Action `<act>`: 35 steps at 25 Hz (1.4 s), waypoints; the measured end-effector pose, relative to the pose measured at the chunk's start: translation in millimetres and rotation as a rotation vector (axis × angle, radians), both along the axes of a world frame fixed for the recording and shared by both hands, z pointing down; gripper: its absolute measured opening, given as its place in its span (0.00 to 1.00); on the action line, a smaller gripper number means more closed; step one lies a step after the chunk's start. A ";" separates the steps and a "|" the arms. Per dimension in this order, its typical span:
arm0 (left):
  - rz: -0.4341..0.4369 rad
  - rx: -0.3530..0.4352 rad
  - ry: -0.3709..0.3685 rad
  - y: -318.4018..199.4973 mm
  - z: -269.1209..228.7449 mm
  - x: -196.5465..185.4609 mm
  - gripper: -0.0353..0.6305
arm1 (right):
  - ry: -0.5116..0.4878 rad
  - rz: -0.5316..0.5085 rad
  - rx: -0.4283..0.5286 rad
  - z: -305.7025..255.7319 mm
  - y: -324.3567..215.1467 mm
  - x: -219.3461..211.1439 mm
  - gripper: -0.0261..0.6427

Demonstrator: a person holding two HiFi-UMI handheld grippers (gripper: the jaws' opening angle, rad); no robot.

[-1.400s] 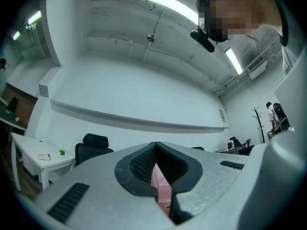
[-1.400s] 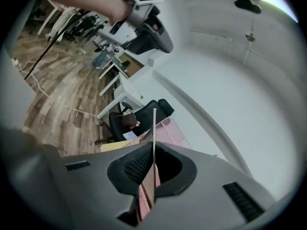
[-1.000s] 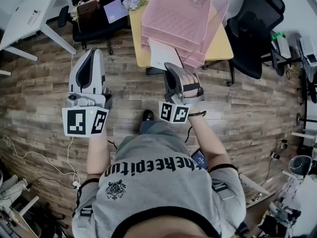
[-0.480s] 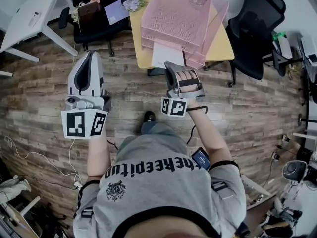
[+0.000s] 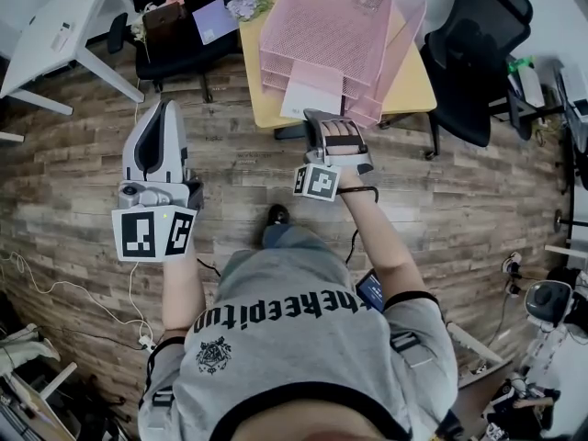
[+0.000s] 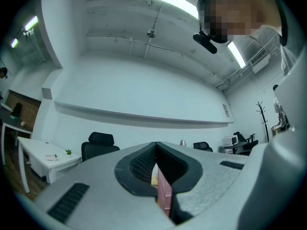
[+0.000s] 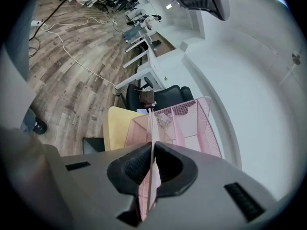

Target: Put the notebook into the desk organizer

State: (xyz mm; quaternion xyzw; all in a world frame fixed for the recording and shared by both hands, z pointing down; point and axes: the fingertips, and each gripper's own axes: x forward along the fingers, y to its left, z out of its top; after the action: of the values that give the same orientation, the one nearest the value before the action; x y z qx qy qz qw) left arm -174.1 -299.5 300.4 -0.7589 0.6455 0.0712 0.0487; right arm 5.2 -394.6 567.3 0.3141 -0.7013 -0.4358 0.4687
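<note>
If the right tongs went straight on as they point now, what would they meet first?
Probably the pink wire-mesh desk organizer; the thin pale pink notebook held in the right tongs would touch it first.

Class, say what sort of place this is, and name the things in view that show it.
Probably an office or lab workroom: black swivel chairs, a white desk, a pink mesh organizer on a yellow table, and cables trailing over the wood floor.

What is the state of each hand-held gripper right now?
Left hand-held gripper: closed, holding nothing.
Right hand-held gripper: closed on the notebook.
</note>
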 end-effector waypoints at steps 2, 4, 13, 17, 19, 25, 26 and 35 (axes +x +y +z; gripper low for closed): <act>-0.007 -0.003 -0.001 -1.2 0.5 -2.1 0.06 | -0.005 0.021 -0.028 5.1 -7.7 -0.1 0.06; -0.014 -0.006 -0.003 -2.3 1.3 -3.8 0.06 | -0.009 0.037 -0.057 9.8 -15.2 0.3 0.06; -0.036 -0.022 -0.007 -10.3 5.7 -13.5 0.06 | -0.026 0.073 -0.173 27.2 -39.1 -2.2 0.07; -0.035 -0.032 -0.010 -15.3 7.8 -12.8 0.06 | -0.041 0.098 -0.234 36.0 -46.1 -1.1 0.08; -0.033 -0.035 -0.012 -18.0 8.6 -13.1 0.06 | -0.059 0.111 -0.267 39.6 -49.0 -1.6 0.08; -0.035 -0.043 -0.014 -26.4 12.3 -13.0 0.06 | -0.107 0.116 -0.389 51.3 -50.9 -4.5 0.12; -0.034 -0.044 -0.014 -27.9 12.3 -12.7 0.06 | -0.115 0.116 -0.412 52.7 -50.2 -4.6 0.14; -0.020 -0.045 -0.005 -38.0 14.1 -10.3 0.06 | -0.174 0.069 -0.515 47.9 -35.7 -11.8 0.20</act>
State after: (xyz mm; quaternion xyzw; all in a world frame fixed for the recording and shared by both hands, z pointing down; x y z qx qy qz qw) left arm -184.4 -337.5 314.4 -0.7535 0.6544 0.0543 0.0341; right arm -6.6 -430.3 615.2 0.2446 -0.8156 -0.1980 0.4856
